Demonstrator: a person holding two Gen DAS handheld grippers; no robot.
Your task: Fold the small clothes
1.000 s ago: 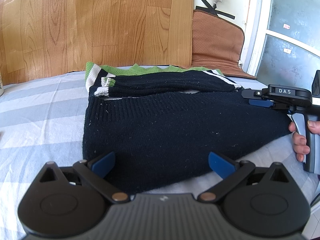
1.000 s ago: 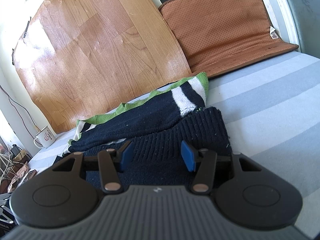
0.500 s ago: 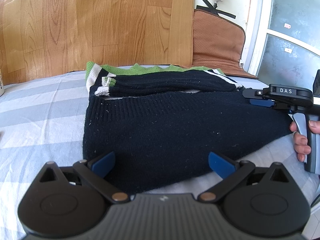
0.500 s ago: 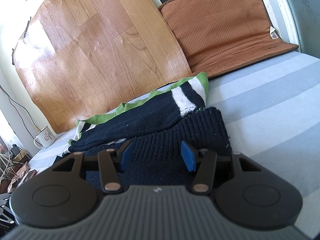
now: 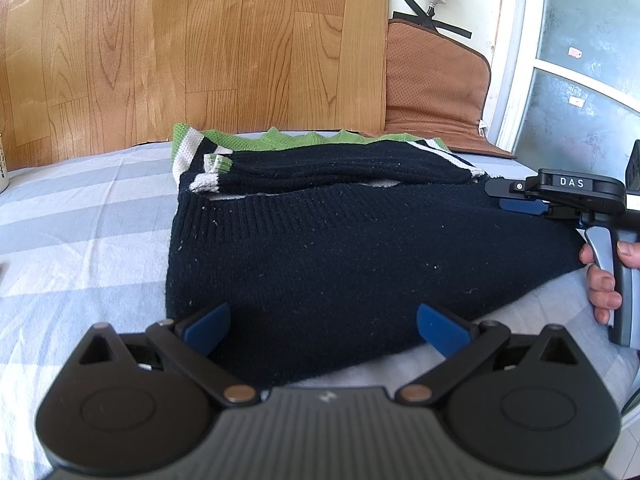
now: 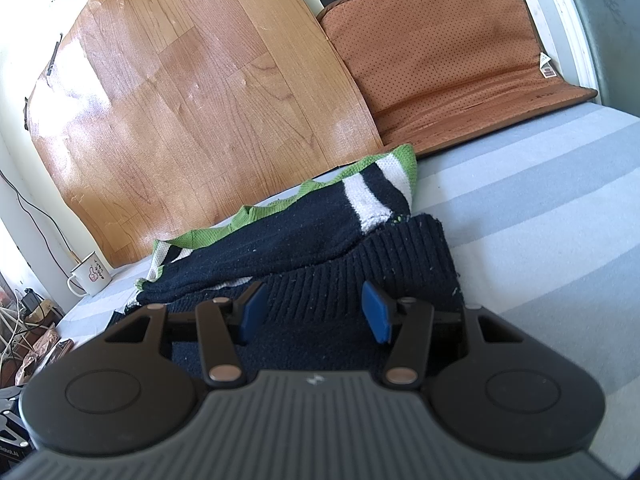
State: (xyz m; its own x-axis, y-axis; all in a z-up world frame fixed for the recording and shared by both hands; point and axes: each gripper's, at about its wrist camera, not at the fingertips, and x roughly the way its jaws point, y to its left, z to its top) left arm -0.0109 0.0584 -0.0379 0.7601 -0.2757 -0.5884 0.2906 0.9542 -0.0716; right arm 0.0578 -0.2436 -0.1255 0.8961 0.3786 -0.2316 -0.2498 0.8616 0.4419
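A small dark navy knit sweater (image 5: 340,248) with green and white striped trim lies folded on the striped bedsheet; its sleeves are laid across the top. My left gripper (image 5: 324,326) is open, its blue pads wide apart over the sweater's near edge. My right gripper (image 6: 314,310) is open above the ribbed hem of the sweater (image 6: 340,276). In the left wrist view the right gripper (image 5: 520,204) sits at the sweater's right edge, held by a hand.
A blue and white striped sheet (image 5: 80,232) covers the bed. A wood-pattern board (image 5: 180,48) and a brown cushion (image 6: 440,52) lean at the back. A white mug (image 6: 86,280) stands at the far left. A glass door (image 5: 580,80) is on the right.
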